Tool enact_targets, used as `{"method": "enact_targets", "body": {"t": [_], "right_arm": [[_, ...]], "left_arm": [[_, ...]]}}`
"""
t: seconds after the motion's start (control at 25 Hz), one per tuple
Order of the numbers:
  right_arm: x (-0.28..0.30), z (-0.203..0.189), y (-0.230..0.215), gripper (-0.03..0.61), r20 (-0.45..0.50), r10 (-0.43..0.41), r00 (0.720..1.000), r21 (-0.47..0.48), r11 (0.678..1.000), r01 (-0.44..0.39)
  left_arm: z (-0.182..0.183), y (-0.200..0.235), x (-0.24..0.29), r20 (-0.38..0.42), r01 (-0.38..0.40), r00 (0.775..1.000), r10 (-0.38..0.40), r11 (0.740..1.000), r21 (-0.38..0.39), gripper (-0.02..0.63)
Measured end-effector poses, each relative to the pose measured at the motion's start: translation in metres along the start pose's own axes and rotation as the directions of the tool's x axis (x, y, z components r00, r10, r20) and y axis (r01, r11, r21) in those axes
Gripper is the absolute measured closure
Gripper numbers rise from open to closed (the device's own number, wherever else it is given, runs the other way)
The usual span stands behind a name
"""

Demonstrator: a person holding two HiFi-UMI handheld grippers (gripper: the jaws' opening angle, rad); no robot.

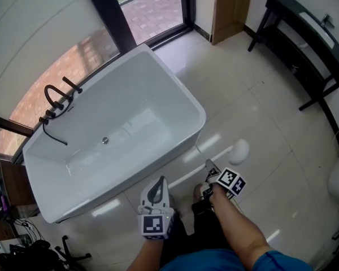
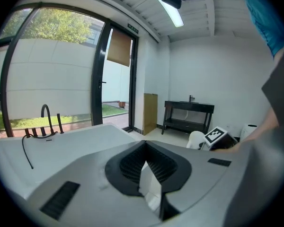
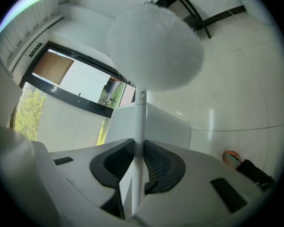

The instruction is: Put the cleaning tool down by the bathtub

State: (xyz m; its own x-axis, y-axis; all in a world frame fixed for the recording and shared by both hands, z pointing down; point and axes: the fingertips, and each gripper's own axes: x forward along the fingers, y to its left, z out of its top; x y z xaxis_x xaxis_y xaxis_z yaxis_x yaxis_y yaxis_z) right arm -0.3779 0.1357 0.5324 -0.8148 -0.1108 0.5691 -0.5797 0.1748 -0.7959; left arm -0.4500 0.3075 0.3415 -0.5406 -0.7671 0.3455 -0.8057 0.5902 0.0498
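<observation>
1. Currently the right tool (image 3: 137, 150) is clamped on the thin white handle of the cleaning brush (image 1: 239, 151). The brush's fluffy head hangs low over the floor (image 1: 260, 106), near the bathtub (image 1: 175, 81). The left tool (image 2: 146, 160) is closed and empty.
2. Risk: if released too high, the brush could bounce or roll on the glossy tile, or its handle could strike the tub wall.
3. Surroundings: the black console table (image 1: 311, 44) is well apart. Only the person's legs (image 1: 200, 219) crowd the spot.

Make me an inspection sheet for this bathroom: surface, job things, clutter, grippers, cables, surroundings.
Surface: glossy tiled floor.
Job's things: white bathtub, empty; fluffy-headed cleaning tool, not yet put down.
Clutter: dark gear on the floor at the tub's end.
Grippers: right gripper jaws shut on the tool's handle; left gripper jaws together, empty.
Cables: loose cables on the floor; faucet hose hanging into the tub.
Surroundings: black console table; window.
</observation>
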Motion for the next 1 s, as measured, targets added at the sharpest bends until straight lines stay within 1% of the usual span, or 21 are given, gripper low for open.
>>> {"method": "enact_targets", "body": {"t": [0.08, 0.16, 0.28, 0.48, 0.6, 0.68, 0.8, 1.0], "right_arm": [[0.018, -0.012, -0.013, 0.492, -0.017, -0.020, 1.000, 0.029, 0.999, 0.020], [0.035, -0.025, -0.024, 0.491, -0.044, -0.044, 0.998, 0.045, 0.998, 0.046], [0.062, -0.036, -0.041, 0.491, -0.084, -0.078, 0.993, 0.039, 0.996, 0.081], [0.102, -0.062, -0.070, 0.491, -0.124, -0.120, 0.985, 0.054, 0.990, 0.127], [0.124, -0.076, -0.082, 0.491, -0.141, -0.142, 0.980, 0.076, 0.985, 0.154], [0.136, -0.078, -0.088, 0.491, -0.145, -0.156, 0.977, 0.077, 0.983, 0.169], [0.153, -0.079, -0.098, 0.489, -0.155, -0.185, 0.970, 0.072, 0.978, 0.198], [0.183, -0.084, -0.121, 0.489, -0.176, -0.201, 0.964, 0.078, 0.973, 0.217]], "left_arm": [[-0.021, -0.003, 0.008, -0.045, 0.050, 0.998, -0.048, 0.998, 0.030, 0.614], [-0.034, -0.001, 0.013, -0.079, 0.086, 0.993, -0.082, 0.995, 0.050, 0.614], [-0.051, 0.004, 0.025, -0.106, 0.100, 0.990, -0.097, 0.995, 0.024, 0.614], [-0.086, 0.015, 0.047, -0.151, 0.147, 0.979, -0.139, 0.988, 0.044, 0.614], [-0.094, 0.025, 0.057, -0.148, 0.160, 0.977, -0.152, 0.986, 0.048, 0.614], [-0.094, 0.028, 0.062, -0.140, 0.172, 0.977, -0.163, 0.983, 0.061, 0.614], [-0.097, 0.034, 0.065, -0.135, 0.179, 0.976, -0.170, 0.982, 0.056, 0.614], [-0.120, 0.044, 0.076, -0.165, 0.175, 0.973, -0.162, 0.983, 0.063, 0.614]]}}
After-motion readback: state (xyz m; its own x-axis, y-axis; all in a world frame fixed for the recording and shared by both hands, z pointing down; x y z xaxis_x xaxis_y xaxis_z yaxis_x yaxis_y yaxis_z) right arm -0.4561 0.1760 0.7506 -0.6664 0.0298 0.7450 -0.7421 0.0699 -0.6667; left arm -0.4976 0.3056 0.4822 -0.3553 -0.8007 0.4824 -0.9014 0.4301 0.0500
